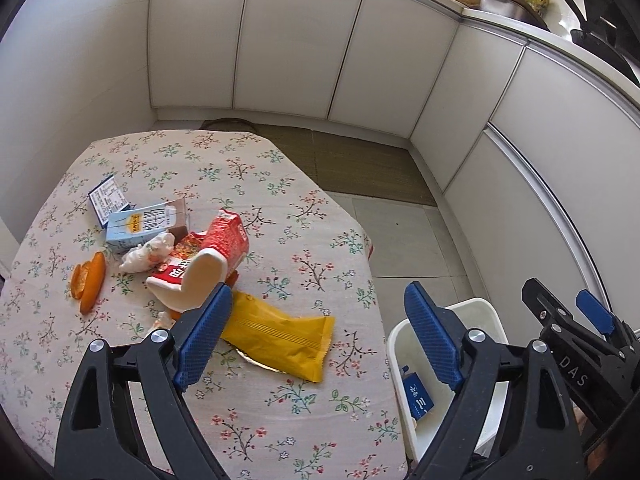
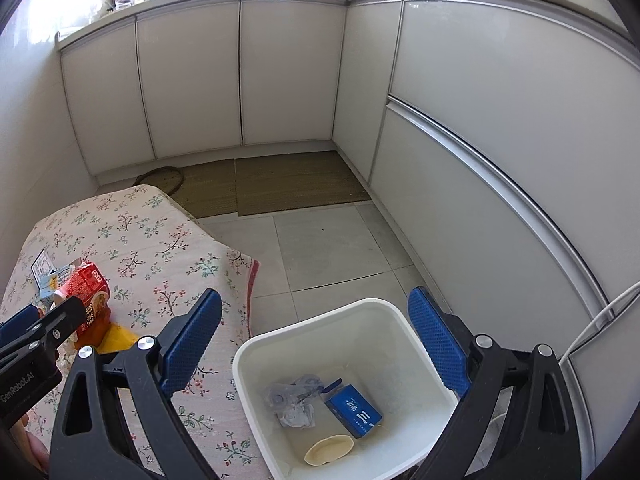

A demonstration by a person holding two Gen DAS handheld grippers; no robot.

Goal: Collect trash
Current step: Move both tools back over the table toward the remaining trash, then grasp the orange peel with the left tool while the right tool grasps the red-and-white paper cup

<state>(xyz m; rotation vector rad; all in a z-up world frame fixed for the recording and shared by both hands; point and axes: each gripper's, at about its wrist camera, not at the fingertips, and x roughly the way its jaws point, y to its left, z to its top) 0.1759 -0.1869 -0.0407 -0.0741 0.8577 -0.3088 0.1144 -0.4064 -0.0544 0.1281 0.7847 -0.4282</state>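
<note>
Trash lies on the floral table [image 1: 280,208]: a yellow wrapper [image 1: 280,330], a red noodle cup [image 1: 216,256] on its side, a light blue carton [image 1: 140,226], a dark blue box [image 1: 107,199], a crumpled tissue [image 1: 148,256] and orange peel [image 1: 90,286]. A white bin [image 2: 384,316] stands on the floor beside the table and holds a blue box [image 2: 354,410], clear plastic [image 2: 292,400] and a cream piece [image 2: 328,448]. My left gripper [image 1: 316,336] is open over the yellow wrapper. My right gripper [image 2: 316,344] is open above the bin, empty.
White cabinets [image 2: 288,72] line the far and right walls. Woven mats [image 2: 296,180] lie on the tiled floor [image 2: 332,248] in front of them. The counter above [image 1: 500,0] carries baskets and kitchenware. A white cable [image 2: 600,316] hangs at the right.
</note>
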